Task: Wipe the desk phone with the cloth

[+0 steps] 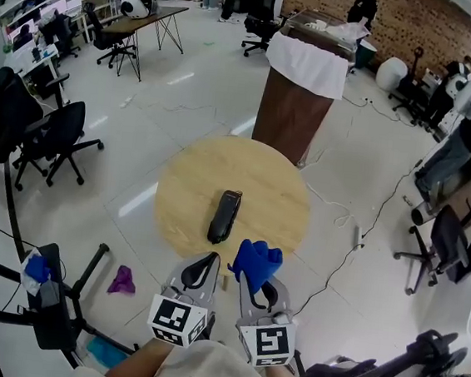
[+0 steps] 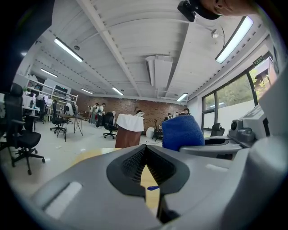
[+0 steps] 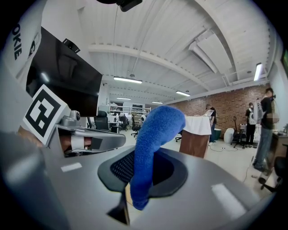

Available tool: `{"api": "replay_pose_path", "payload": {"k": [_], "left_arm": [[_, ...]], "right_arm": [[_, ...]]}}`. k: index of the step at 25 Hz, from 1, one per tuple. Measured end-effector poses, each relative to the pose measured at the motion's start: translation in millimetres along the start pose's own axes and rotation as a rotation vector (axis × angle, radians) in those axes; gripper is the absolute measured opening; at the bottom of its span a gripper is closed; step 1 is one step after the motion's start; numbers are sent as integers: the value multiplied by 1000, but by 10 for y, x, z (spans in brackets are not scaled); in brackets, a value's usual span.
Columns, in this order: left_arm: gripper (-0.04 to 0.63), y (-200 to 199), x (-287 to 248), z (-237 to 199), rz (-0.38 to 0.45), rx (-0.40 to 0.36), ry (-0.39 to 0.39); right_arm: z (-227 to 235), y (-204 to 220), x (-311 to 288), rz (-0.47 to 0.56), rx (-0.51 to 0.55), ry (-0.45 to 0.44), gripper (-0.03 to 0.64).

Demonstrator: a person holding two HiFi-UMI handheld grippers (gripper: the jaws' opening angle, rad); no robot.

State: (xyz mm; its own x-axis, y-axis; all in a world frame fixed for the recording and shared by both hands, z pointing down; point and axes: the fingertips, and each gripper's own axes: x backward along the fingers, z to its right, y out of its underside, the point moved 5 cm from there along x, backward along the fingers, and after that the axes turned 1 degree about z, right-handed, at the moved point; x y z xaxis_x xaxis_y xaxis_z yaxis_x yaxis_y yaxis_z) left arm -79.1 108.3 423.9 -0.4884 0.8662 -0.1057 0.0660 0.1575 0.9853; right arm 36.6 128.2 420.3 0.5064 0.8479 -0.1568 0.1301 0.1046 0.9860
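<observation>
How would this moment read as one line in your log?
left gripper: shut, empty | right gripper: shut on cloth | phone: on table, untouched | wiping: not begun

The phone point(image 1: 224, 217) on the bench point(image 1: 184, 195) is too small to show its keys. Part of the bench's near edge is hidden behind the cloth point(image 1: 256, 261).

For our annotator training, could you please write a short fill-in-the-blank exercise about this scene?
1. The right gripper is shut on a ___ cloth.
2. The black phone lies on the ___ wooden table.
3. The left gripper has its jaws ___, with nothing between them.
Missing words: blue; round; shut.
</observation>
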Motion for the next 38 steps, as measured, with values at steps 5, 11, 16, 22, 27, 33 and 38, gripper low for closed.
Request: {"api": "replay_pose_path", "payload": {"k": [5,11,16,22,27,33,38], "left_arm": [[0,10,-265,-224,-24,19,-7],[0,-73,-603,-505,-47,23,18],[0,-67,-856,-673,-71,19,53],[8,67,-1074,-829,-126,12,85],[37,216,-1184,-867,-193,8,76],[105,504,-1365,-867,-300,-37,44],[213,929,-1657,-956,-500,-43,-39]], "right_arm": [[129,-36,-341,-25,7,-2,61],[261,-166,-722,-36,7,30,61],[365,-243,-1022,-41,27,59,61],[471,-296,-1237,-43,31,104,61],[536,-272,-1301,-54,27,103,61],[666,-254,-1328,-67,23,68,61],[868,-133,-1311,-73,2,53,61]]}}
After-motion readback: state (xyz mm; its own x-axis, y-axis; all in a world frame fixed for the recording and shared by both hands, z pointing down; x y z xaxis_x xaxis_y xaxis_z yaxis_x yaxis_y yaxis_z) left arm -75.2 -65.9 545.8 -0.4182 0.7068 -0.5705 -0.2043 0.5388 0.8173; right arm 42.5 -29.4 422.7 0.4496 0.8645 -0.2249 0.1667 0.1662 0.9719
